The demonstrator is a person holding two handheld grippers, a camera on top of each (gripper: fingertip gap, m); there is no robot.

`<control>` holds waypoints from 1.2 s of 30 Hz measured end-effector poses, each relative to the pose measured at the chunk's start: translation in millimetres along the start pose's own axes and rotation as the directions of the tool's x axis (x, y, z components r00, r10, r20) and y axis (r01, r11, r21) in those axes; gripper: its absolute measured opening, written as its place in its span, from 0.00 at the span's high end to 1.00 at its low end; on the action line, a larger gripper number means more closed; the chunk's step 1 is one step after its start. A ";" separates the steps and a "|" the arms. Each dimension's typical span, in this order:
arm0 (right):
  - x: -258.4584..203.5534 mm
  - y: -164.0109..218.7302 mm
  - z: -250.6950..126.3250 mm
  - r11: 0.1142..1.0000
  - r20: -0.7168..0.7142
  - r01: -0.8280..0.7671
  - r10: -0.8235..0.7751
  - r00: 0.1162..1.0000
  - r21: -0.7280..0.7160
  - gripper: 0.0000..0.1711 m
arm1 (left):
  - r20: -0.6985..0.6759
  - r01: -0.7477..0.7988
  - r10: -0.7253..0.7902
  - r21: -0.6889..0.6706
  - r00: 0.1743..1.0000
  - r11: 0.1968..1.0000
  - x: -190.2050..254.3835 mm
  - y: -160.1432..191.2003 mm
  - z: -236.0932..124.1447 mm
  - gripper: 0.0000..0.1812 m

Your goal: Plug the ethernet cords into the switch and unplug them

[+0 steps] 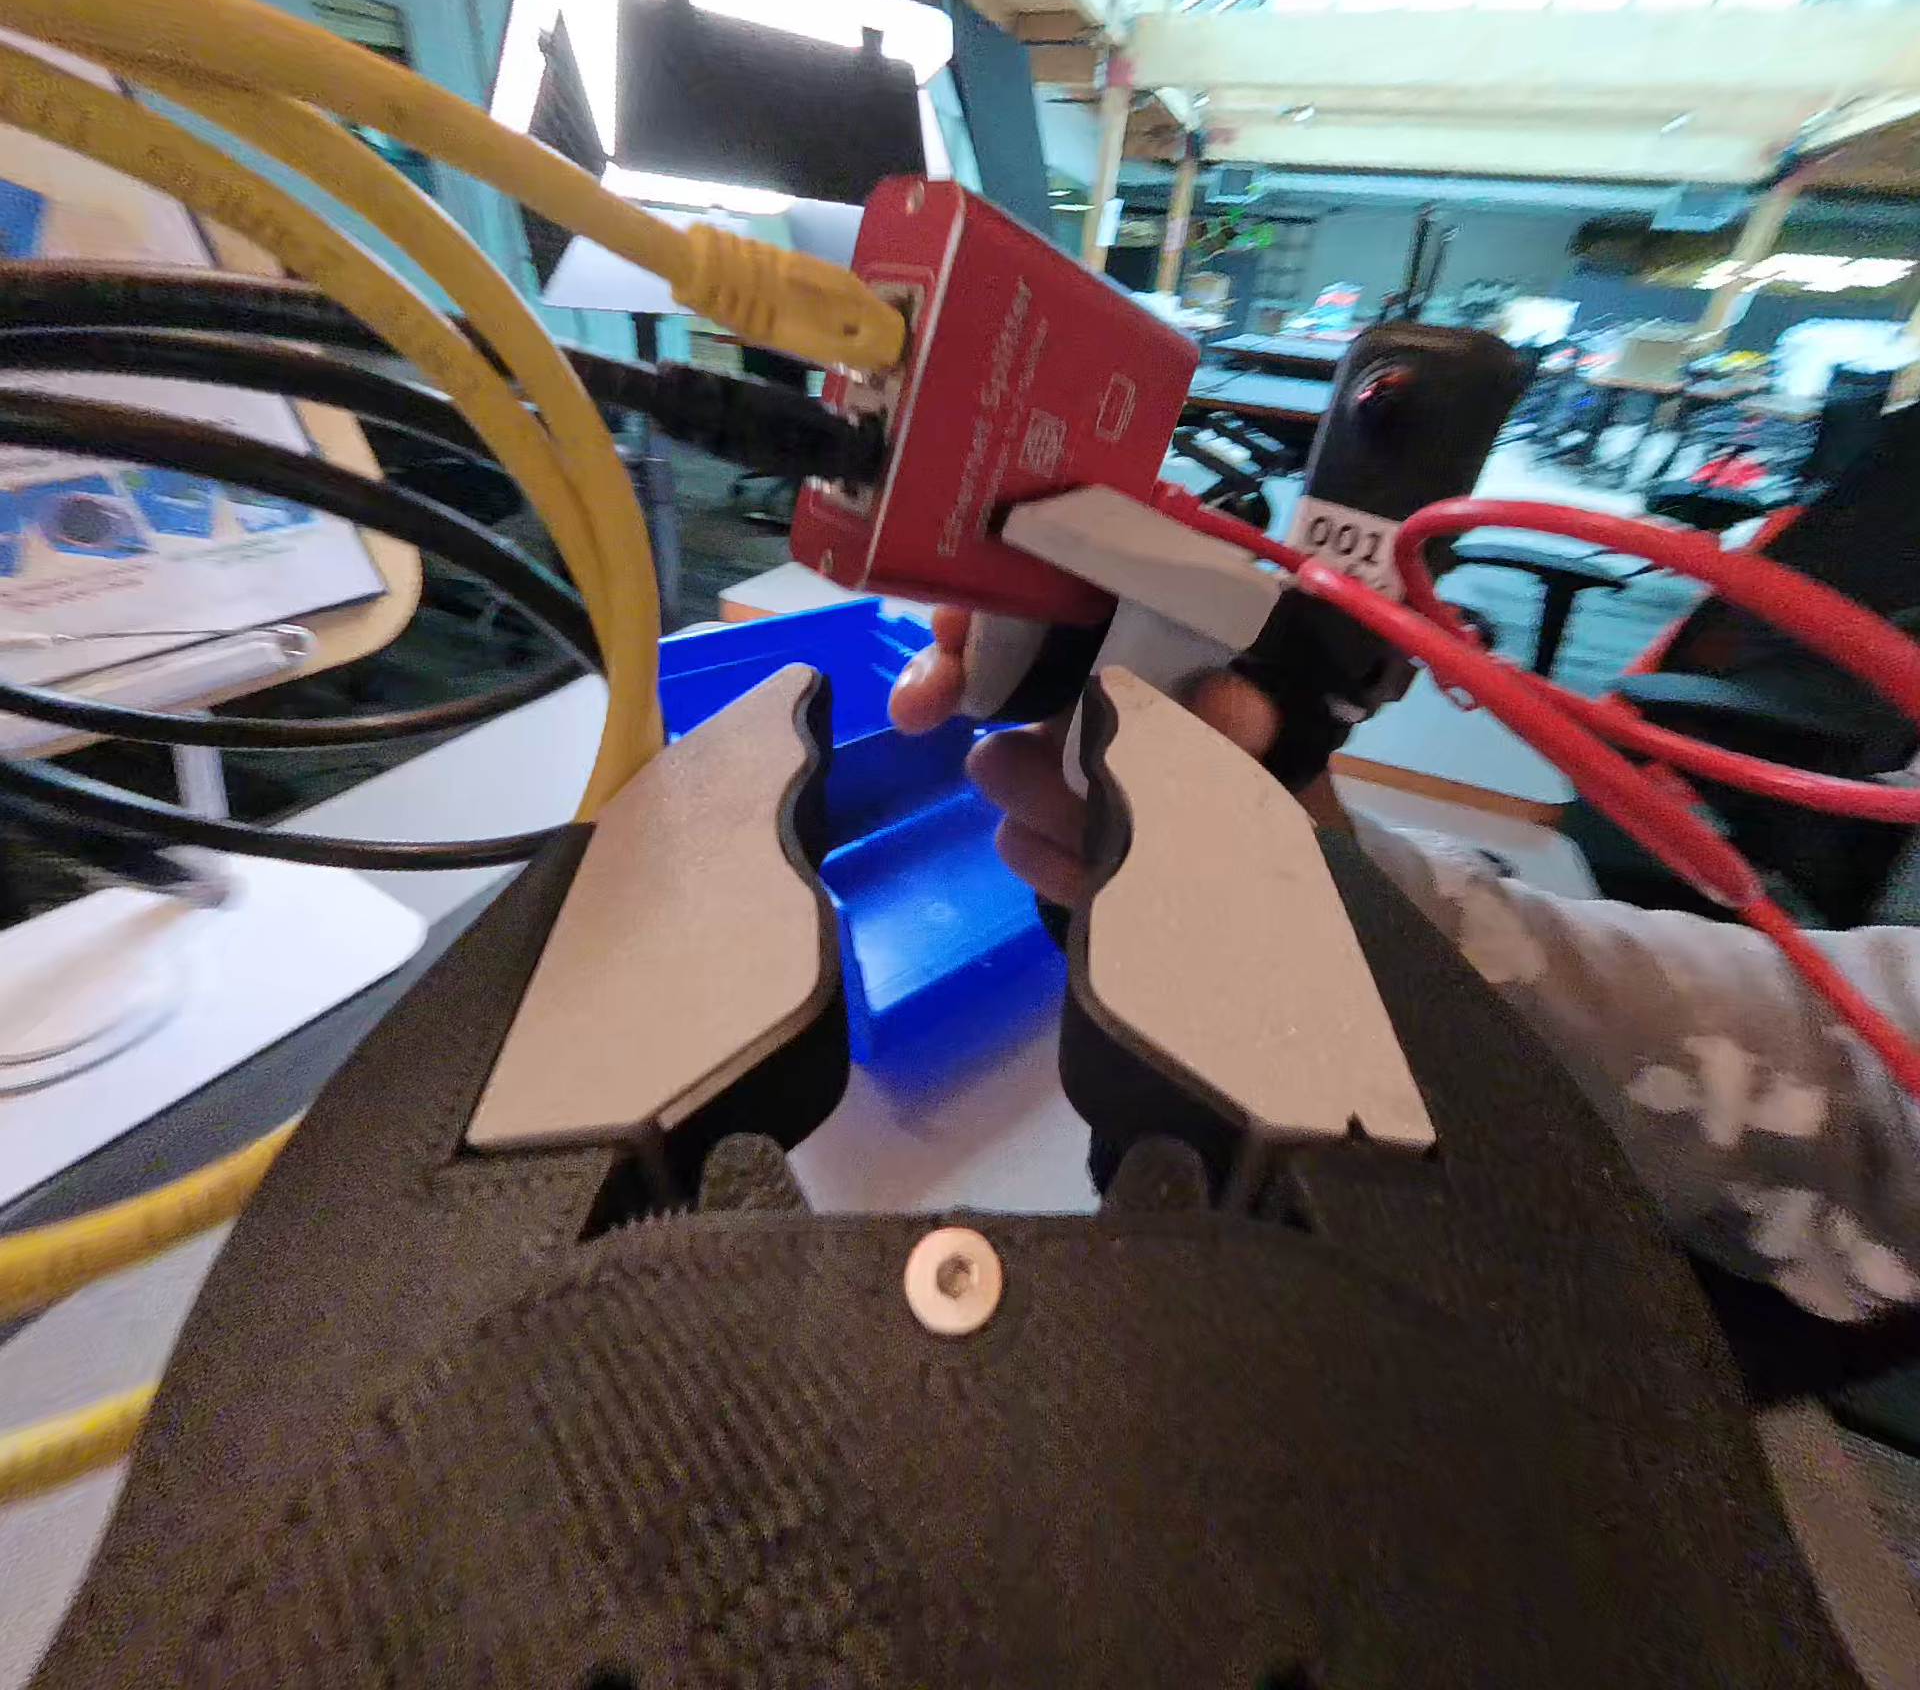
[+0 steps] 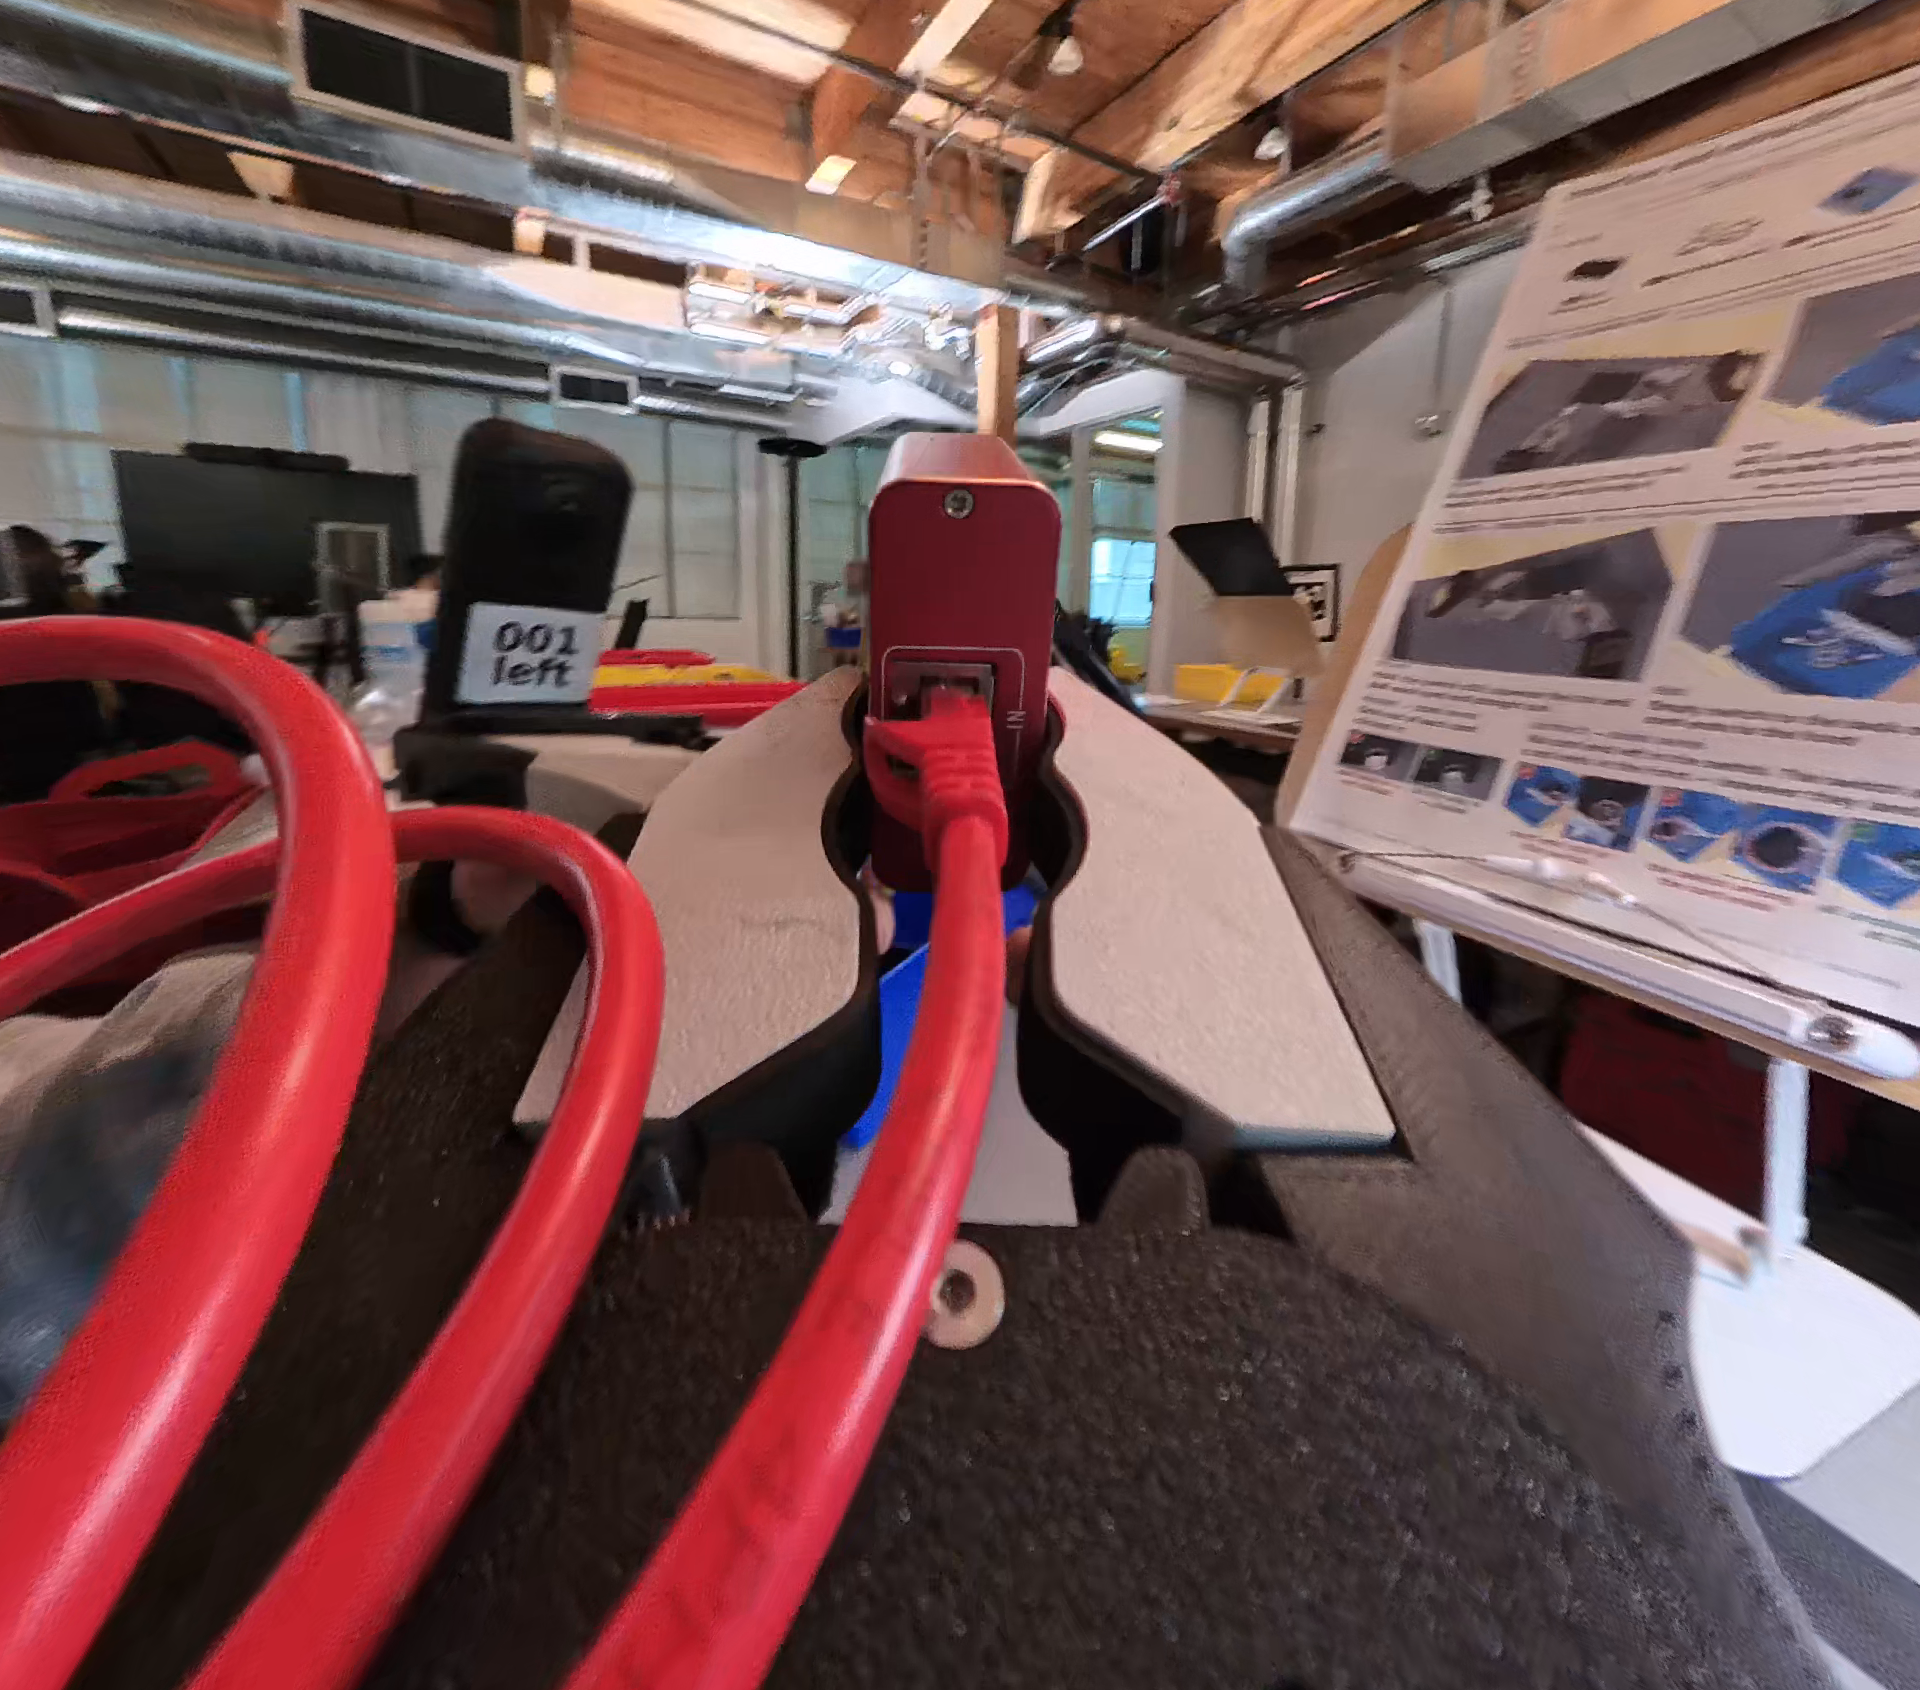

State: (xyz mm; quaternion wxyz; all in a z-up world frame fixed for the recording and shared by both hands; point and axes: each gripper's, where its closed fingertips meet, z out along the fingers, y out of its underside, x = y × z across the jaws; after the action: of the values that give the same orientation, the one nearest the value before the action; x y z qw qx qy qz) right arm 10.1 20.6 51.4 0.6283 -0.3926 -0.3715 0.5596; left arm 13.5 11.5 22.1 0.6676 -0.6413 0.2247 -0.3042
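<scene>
The red switch [image 1: 1023, 404] is held up in the air by my right gripper [image 1: 1049, 580], which shows farther off in the left wrist view. A yellow cord [image 1: 769, 290] is plugged into its top port and a black cord [image 1: 748, 419] into the port below. My left gripper [image 1: 956, 690] is open and empty, below and short of the switch. In the right wrist view my right gripper [image 2: 961, 705] is shut on the switch [image 2: 961, 560]. A red cord [image 2: 956, 767] is plugged into the switch's near end and loops off to the left.
A blue bin [image 1: 935, 913] lies on the white table below the left gripper. A printed instruction sheet on a stand [image 2: 1662, 601] is close on the right of the right gripper. The left gripper's black camera [image 2: 530, 560] stands beyond the red loops.
</scene>
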 end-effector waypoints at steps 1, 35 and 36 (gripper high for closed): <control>-4.2 5.5 2.2 1.000 0.030 -0.008 0.009 1.000 -0.024 0.85 | -0.036 0.019 -0.019 0.006 0.999 1.000 1.0 -1.0 -1.4 0.75; -42.8 4.7 -4.9 0.946 0.409 -0.308 0.322 0.854 -0.103 0.83 | -0.291 0.061 -0.022 0.128 0.956 0.990 30.2 -8.7 -9.0 0.75; -42.7 5.2 -4.3 0.943 0.405 -0.312 0.332 0.852 -0.116 0.83 | -0.291 0.066 -0.023 0.139 0.957 0.988 29.4 -9.2 -9.6 0.76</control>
State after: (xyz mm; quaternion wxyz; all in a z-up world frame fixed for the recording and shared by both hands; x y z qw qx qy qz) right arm 7.7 -21.8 43.7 0.4219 -0.3344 -0.4395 0.7190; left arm 26.8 -15.7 33.1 0.6662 -0.5441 0.2820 -0.4250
